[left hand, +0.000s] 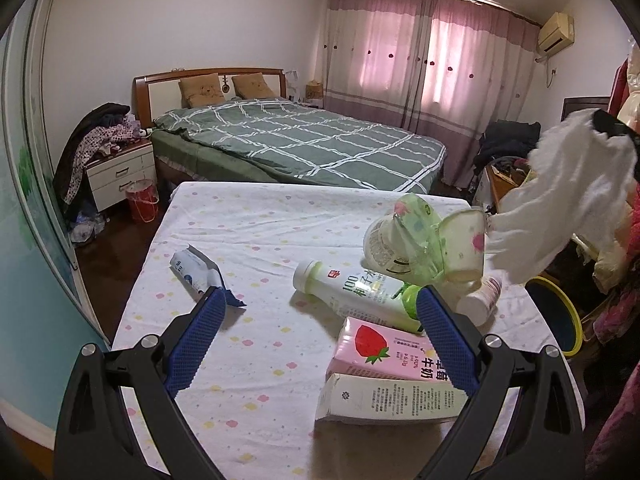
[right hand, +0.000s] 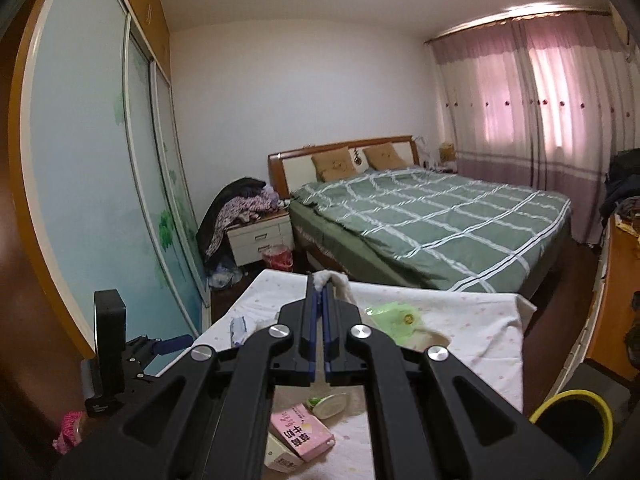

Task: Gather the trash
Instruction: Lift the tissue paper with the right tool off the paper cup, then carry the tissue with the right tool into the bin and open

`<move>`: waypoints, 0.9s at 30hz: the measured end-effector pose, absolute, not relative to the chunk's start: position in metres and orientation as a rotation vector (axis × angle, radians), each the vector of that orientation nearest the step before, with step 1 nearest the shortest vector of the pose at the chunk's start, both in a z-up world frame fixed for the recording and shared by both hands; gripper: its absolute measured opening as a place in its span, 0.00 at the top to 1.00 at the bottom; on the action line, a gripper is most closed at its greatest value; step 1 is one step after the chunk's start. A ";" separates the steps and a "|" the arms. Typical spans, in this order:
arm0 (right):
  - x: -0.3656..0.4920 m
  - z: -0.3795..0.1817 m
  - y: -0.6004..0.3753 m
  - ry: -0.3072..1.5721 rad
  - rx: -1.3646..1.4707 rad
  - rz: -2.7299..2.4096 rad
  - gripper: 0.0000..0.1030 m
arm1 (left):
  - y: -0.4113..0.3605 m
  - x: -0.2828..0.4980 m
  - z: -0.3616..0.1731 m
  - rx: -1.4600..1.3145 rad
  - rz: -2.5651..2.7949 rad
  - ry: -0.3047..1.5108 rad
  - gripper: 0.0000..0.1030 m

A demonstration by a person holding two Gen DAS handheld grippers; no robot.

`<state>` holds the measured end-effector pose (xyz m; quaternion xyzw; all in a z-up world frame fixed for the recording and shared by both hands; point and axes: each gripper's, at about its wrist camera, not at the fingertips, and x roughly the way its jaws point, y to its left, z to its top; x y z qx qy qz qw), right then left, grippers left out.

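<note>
Trash lies scattered over the bench [left hand: 256,236], which wears a thin white cloth dotted with small pastel flowers. My right claw [right hand: 323,284] is clenched on a crumpled white tissue [left hand: 560,192]; in the left wrist view that soft wad hangs at the right edge of the frame, above the bench's far right corner. My left claw [left hand: 320,312] is released, its two blue ribbed pads spread wide low in the frame with nothing between them.

Between those pads I count two cartons at lower right: a pink strawberry milk carton [left hand: 380,352] lying partly on a white carton [left hand: 384,400], both boxy and flat-sided. Behind them lies one smooth white plastic bottle [left hand: 352,284] on its side, then one small white cup [left hand: 480,296], also tipped over. Above these, right of centre, a round white tub [left hand: 380,244] sits against crinkly clear green wrapping [left hand: 424,232]. One torn white and blue wrapper [left hand: 200,272] lies alone at left of centre.

A round bin [left hand: 560,320] with a yellow rim and dark inside stands beside the bench at the right; what is in it I cannot tell. A red basket [left hand: 142,200] stands on the floor by the nightstand, upper left.
</note>
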<state>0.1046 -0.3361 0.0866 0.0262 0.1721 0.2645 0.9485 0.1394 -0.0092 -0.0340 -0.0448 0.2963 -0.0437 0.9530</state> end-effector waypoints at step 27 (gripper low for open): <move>0.145 -0.026 -0.556 0.589 0.235 -0.040 0.98 | -0.066 0.140 -0.032 -0.016 -0.158 0.610 0.08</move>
